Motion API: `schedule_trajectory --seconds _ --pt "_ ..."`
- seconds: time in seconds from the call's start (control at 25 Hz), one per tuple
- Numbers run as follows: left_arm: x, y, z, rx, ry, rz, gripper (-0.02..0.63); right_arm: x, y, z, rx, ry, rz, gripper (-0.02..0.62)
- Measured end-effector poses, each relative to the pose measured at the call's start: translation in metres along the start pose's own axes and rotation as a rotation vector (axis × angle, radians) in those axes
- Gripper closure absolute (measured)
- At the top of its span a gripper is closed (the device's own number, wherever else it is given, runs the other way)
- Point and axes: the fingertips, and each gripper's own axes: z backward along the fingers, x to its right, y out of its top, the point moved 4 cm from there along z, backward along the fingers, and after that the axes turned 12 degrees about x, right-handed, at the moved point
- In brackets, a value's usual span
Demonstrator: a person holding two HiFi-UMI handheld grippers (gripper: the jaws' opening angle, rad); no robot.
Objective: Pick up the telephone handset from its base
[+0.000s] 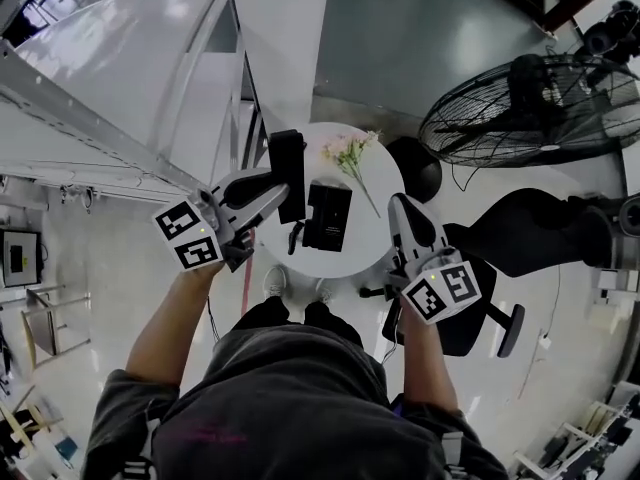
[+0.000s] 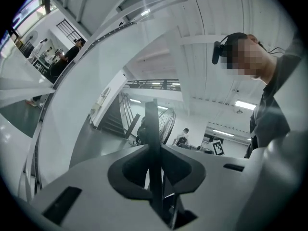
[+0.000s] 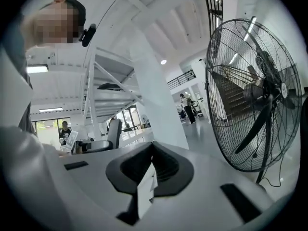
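Note:
In the head view my left gripper (image 1: pixel 281 182) is shut on the black telephone handset (image 1: pixel 288 158) and holds it above the left side of the round white table (image 1: pixel 375 183). A dark cord (image 1: pixel 294 238) hangs from the handset's near end. The black phone base (image 1: pixel 328 216) sits on the middle of the table, right of the handset. The left gripper view shows the handset (image 2: pixel 151 124) edge-on, as a thin dark upright bar clamped between the jaws. My right gripper (image 1: pixel 398 204) hovers at the table's right edge, its jaws shut with nothing in them (image 3: pixel 153 150).
A sprig of pale flowers (image 1: pixel 350 151) lies on the table's far side. A large black floor fan (image 1: pixel 520 108) stands at the right, close to my right gripper (image 3: pixel 255 95). A black office chair (image 1: pixel 470 318) is below the right gripper. A white pillar (image 1: pixel 285 38) rises behind the table.

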Motion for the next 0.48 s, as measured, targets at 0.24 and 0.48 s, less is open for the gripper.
schedule_trajectory --seconds 0.24,0.48 --pt "0.014 0.027 0.004 0.04 -0.009 -0.057 0.526 -0.012 0.021 -0.003 0.039 0.026 0.045 0.583" --pt "0.018 0.038 0.007 0.072 0.003 -0.068 0.526 -0.013 0.036 -0.002 0.07 0.044 0.055 0.583"
